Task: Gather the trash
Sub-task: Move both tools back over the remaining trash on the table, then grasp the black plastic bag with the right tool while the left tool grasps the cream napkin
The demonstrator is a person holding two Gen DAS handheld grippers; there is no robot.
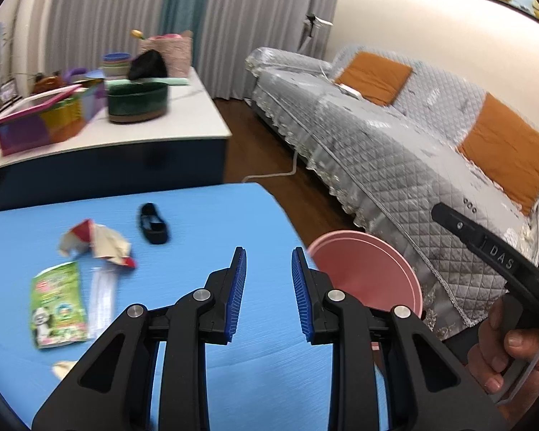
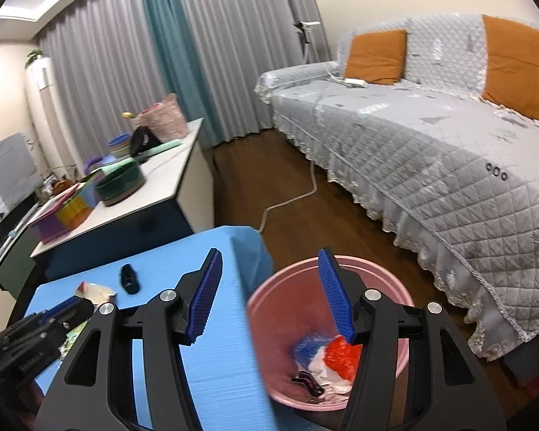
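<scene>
Blue-padded fingers of the left gripper (image 1: 268, 292) stand apart with nothing between them, over the blue table (image 1: 204, 215). Ahead and to its left lies the litter: a crumpled red-and-cream wrapper (image 1: 95, 242), nearer and further left a green snack packet (image 1: 59, 305) with its long axis running roughly along the gripper's line, and beside that a clear wrapper (image 1: 102, 298), blurred. A small black shoe-shaped object (image 1: 153, 223) lies ahead, just left of centre. Just right of the gripper, off the table edge, stands the pink bin (image 1: 366, 273); the other tool is held by a hand (image 1: 510, 348) further right.

From the right wrist, the right gripper (image 2: 273, 300) is spread wide and empty, straddling the table edge, its right finger over the pink bin (image 2: 269, 309). Inside lies red, white and blue plastic trash (image 2: 336, 355). The remaining litter sits well left, so the left gripper (image 2: 68, 307) looks nearer to it.
</scene>
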